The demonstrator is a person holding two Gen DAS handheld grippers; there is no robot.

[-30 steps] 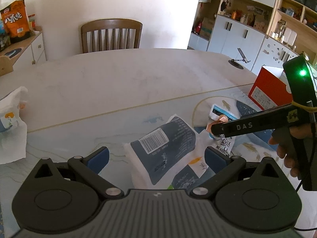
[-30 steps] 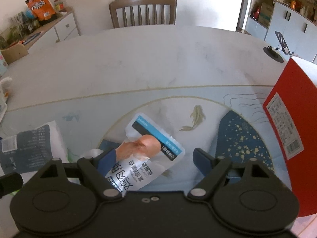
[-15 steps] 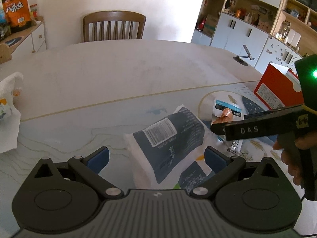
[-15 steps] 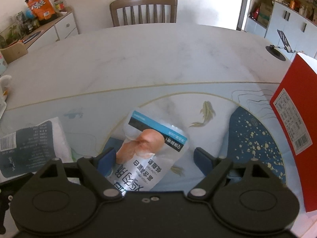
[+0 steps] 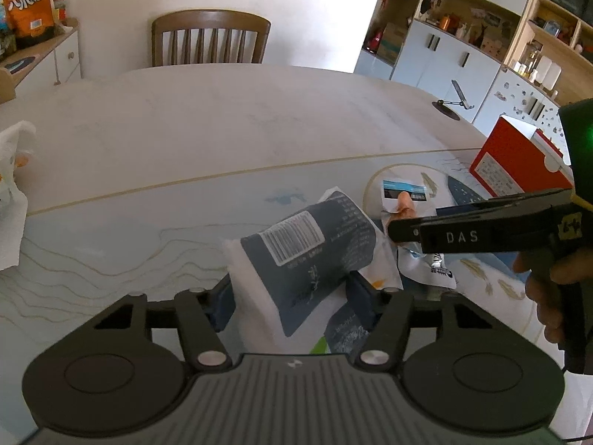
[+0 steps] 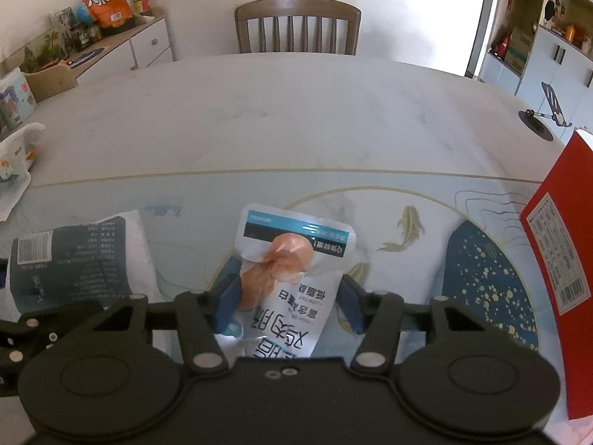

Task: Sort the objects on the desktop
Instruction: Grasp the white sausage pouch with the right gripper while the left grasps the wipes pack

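Note:
A dark blue-grey packet point(image 5: 311, 244) with a barcode sits between the blue pads of my left gripper point(image 5: 291, 296). The jaws are closing and both pads press its sides, so it bulges up off the mat. My right gripper point(image 6: 287, 300) is closing too, its pads pinching a white and teal pouch point(image 6: 292, 244) that shows a picture of chicken breast. That pouch point(image 5: 404, 193) lies just right of the dark packet point(image 6: 74, 259). In the left wrist view one of the right tool's black fingers point(image 5: 463, 235) crosses from the right, held by a hand point(image 5: 548, 296).
A red box point(image 6: 556, 244) stands at the right edge of the patterned mat point(image 6: 481, 278). A phone stand point(image 5: 450, 105) sits at the far right of the marble table point(image 5: 222, 118). White paper wrapping point(image 5: 11, 193) lies at the left. A wooden chair point(image 5: 209, 37) stands behind.
Both grippers' jaws have narrowed from wide open onto their packets. The dark packet now bulges up between the left pads, and the pouch stands straighter between the right pads.

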